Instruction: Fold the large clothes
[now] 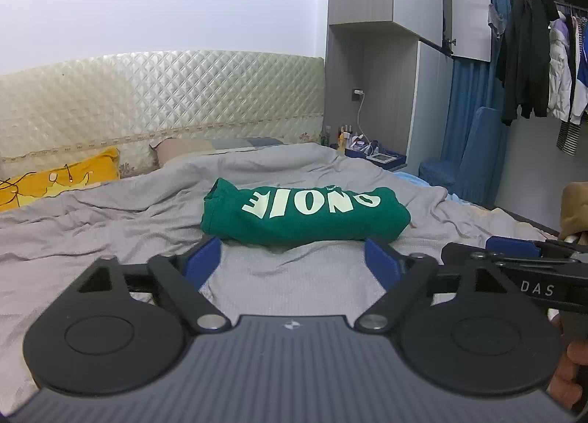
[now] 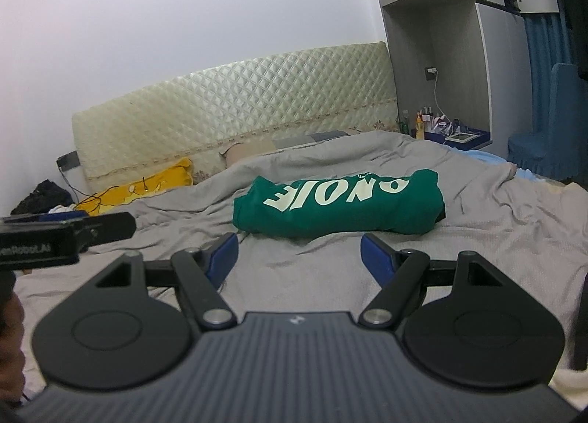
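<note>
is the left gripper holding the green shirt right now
No, the left gripper is open and empty, its blue pads apart just short of the folded green shirt lying on the grey bedspread.

Dim cool light, fisheye-bent edges, soft shadows

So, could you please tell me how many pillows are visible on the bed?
2: a yellow pillow at the headboard's left, and a beige pillow beside it, partly under the grey duvet; others may be hidden.
</note>
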### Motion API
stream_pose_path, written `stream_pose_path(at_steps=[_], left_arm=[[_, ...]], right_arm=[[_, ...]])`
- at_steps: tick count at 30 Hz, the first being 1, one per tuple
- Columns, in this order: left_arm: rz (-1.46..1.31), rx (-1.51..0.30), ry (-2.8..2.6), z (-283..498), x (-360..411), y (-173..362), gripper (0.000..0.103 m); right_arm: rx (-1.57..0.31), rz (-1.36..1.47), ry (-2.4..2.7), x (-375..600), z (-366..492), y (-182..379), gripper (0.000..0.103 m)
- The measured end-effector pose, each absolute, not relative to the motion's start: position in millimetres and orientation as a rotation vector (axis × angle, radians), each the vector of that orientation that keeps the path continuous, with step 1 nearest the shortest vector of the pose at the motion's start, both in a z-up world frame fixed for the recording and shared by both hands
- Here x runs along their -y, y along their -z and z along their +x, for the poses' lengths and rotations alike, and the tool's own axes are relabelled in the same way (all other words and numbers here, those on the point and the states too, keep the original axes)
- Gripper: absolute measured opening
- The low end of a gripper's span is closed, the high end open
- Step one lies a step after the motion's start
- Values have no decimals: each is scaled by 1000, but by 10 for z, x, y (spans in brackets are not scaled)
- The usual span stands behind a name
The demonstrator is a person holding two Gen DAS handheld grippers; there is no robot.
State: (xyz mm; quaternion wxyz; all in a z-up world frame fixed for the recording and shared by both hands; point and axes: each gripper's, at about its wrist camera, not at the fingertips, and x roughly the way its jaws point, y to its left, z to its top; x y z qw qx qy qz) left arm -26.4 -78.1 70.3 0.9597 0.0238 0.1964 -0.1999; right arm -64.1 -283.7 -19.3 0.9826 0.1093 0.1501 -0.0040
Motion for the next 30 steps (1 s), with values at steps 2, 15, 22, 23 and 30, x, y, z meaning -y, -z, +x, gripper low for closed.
stream_pose_path(at_steps=[2,15,22,23,30], left_arm=[[46,-403,404,-250,773,-688,94],[19,-450,392,-145,704,-573,103],[27,-455,383,-169,731,-565,103],[27,-455,384,-176,736,-564,103],[31,-455,379,-181,732,-562,103]], right_arm=[[-304,216,10,2824,-640,197,77],[-327,199,8,2822,-585,205,78],[-335,198,5,2810,-558,220,80],[-335,198,6,2812,-555,220,80],[-333,193,19,2810,-551,219,80]])
